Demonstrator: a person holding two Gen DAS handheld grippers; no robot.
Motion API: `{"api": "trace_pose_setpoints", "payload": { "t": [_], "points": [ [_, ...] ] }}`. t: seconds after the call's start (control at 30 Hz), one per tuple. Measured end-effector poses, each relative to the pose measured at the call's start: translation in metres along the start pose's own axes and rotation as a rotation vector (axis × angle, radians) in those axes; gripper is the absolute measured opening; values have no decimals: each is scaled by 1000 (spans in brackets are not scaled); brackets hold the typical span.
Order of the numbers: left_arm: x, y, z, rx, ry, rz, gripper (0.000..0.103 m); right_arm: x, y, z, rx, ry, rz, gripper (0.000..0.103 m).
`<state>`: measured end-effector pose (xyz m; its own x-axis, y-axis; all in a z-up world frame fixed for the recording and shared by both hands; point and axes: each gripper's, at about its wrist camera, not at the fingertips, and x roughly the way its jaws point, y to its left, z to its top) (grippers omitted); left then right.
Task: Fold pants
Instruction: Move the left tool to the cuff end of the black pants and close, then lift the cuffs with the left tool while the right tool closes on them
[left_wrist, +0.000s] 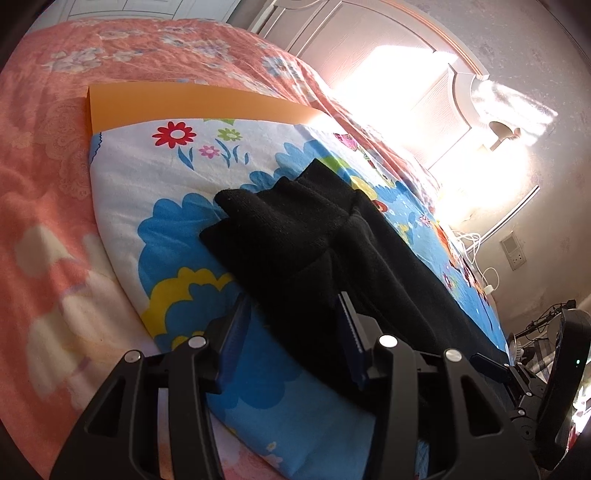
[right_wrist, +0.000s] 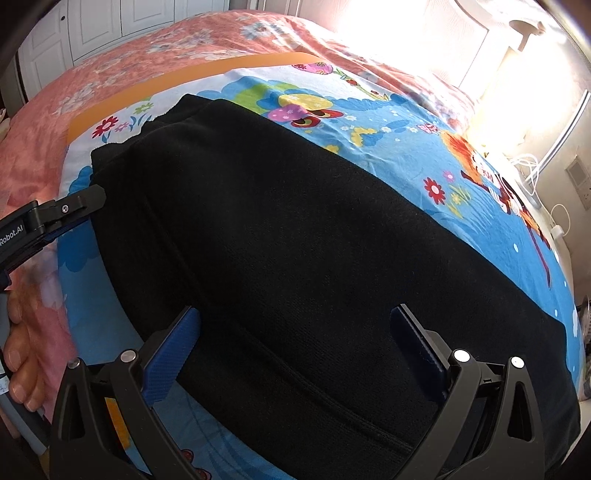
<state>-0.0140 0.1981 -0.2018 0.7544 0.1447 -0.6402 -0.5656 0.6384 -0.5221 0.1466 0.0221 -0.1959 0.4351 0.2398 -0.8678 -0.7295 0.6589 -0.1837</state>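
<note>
Hovering over black pants (right_wrist: 295, 240), right gripper (right_wrist: 295, 343) wide apart.

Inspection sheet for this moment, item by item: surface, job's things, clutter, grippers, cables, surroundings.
Surface: cartoon-print sheet over an orange board, on a pink floral bedspread.
Job's things: black pants lying on the sheet, cuffs at the far end.
Clutter: nothing seen.
Grippers: left gripper jaws apart over a pant leg, not pressing; right gripper open above the pants.
Cables: white cables beside the bed.
Surroundings: white headboard, wall socket, strong sunlight.
</note>
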Motion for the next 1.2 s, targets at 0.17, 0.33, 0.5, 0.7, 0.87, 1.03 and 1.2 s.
{"api": "trace_pose_setpoints", "payload": {
  "t": [0.17, 0.33, 0.5, 0.7, 0.87, 1.03, 1.2],
  "points": [
    [7, 12, -1, -95, 36, -81, 47, -2, 1, -3, 3, 3, -1, 98],
    [17, 31, 14, -230, 65, -157, 48, -2, -1, -7, 14, 7, 24, 98],
    [29, 44, 29, -324, 79, -196, 49, -9, -2, -10, 9, 10, 77, 88],
    [20, 53, 21, -407, 93, -216, 50, -36, -18, -12, 67, -68, 125, 73],
    [17, 58, 16, -456, 111, -227, 50, -36, -46, -9, 157, -54, 85, 66],
    [29, 55, 31, -419, 111, -217, 49, -18, -48, -18, 141, 0, 96, 63],
    [35, 47, 40, -368, 110, -220, 25, -12, -56, -19, 180, 37, 150, 71]
  ]
}}
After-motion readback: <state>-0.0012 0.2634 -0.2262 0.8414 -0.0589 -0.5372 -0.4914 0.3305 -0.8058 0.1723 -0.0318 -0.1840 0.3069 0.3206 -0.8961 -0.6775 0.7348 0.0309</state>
